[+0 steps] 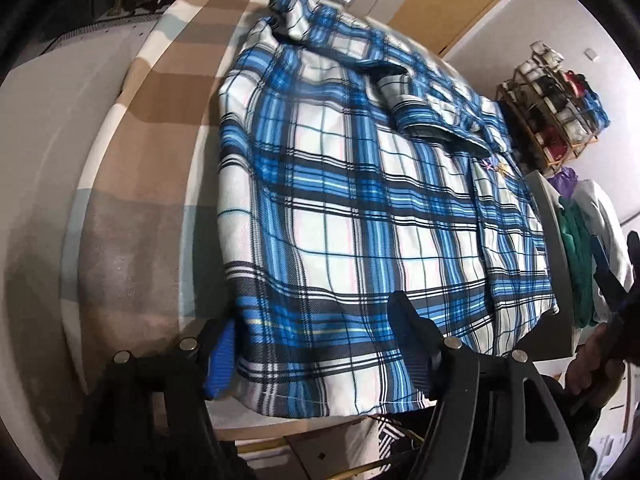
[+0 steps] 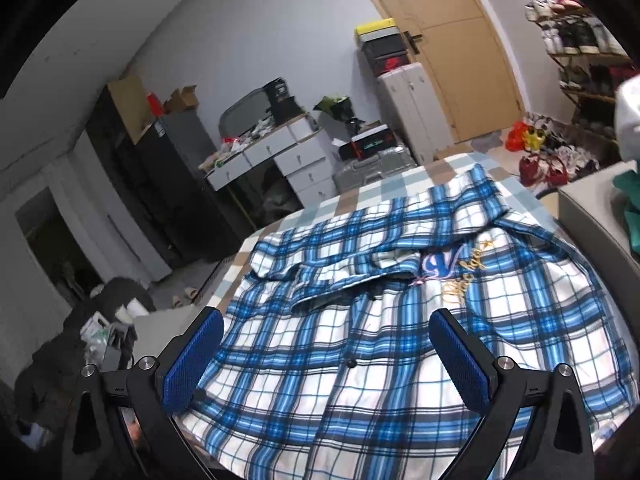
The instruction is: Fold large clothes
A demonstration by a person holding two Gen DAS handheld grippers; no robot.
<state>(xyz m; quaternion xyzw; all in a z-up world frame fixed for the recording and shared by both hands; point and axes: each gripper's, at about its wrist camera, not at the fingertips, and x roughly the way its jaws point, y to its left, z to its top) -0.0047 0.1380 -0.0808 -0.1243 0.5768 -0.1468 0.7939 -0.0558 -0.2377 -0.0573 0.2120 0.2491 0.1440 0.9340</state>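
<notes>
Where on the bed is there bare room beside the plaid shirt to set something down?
A bare strip of the checked cover lies between the plaid shirt and the bed's edge, and another beyond the collar end. On the opposite side, the grey box and green clothes stand close against the shirt.

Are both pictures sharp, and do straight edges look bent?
Left wrist view: the plaid shirt is slightly smeared toward its far collar, and the bed's edge bows strongly. Right wrist view: sharper, but the door curves near the rim.
</notes>
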